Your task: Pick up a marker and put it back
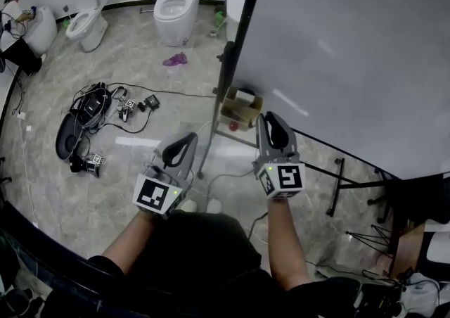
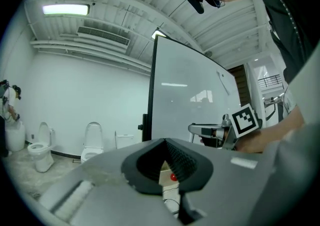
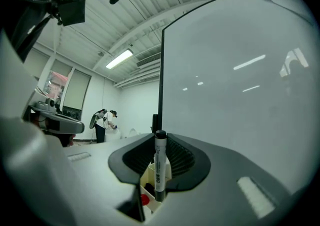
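Note:
A black-capped white marker [image 3: 160,162] stands upright between the jaws of my right gripper [image 3: 159,170], which is shut on it. Just beyond it is a small cardboard holder [image 3: 149,179] with compartments and something red [image 3: 144,199] inside. From the head view, the holder [image 1: 240,109] hangs at the lower left corner of the whiteboard [image 1: 351,49], and my right gripper [image 1: 267,121] is right beside it. My left gripper [image 1: 188,142] hovers lower left of the holder. Its jaws [image 2: 169,167] stand a little apart with nothing between them, and the holder [image 2: 165,174] shows through the gap.
The whiteboard's black stand legs [image 1: 336,190] spread across the floor to the right. Cables and gear [image 1: 91,109] lie on the marble floor at left. Two toilets [image 1: 176,0] stand at the back. A person [image 3: 102,122] stands far off.

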Demonstrator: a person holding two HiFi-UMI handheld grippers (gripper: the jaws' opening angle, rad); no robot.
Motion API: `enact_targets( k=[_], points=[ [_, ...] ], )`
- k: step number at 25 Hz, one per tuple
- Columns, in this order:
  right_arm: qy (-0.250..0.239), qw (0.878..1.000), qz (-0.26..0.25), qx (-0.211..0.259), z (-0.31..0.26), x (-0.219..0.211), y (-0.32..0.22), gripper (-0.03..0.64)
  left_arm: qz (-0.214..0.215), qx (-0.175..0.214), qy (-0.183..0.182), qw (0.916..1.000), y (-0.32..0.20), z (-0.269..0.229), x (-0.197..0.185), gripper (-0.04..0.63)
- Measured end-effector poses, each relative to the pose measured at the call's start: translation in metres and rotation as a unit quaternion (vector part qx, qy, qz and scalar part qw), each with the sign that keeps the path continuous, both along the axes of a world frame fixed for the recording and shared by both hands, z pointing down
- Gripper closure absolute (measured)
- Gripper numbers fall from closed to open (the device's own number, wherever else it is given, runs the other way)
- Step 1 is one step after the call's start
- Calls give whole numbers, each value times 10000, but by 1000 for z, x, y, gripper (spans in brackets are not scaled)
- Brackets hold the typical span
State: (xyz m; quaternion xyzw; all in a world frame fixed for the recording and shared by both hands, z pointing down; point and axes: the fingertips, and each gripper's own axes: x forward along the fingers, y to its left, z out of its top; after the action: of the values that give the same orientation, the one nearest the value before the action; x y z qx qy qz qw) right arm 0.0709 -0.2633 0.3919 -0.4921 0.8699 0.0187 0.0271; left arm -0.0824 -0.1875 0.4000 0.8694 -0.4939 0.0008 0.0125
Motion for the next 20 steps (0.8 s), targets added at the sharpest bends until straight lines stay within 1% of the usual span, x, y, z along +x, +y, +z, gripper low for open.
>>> enact_targets(
  k=[4, 11, 16, 20],
  points=[
    [23, 10000, -38, -78, 14, -5, -19, 540, -280, -48, -47, 9996, -1, 0, -13, 592],
    [62, 9992, -115, -368, 47, -11, -38, 540, -745, -155, -121, 9970, 4, 0, -39, 592],
    [86, 9985, -76, -532, 66, -12, -50, 538, -870, -210, -189, 9958, 2, 5, -47, 592],
    [132, 9982, -98, -577, 74, -13, -56, 538, -899, -214, -214, 9955, 1, 5, -48, 592]
  ],
)
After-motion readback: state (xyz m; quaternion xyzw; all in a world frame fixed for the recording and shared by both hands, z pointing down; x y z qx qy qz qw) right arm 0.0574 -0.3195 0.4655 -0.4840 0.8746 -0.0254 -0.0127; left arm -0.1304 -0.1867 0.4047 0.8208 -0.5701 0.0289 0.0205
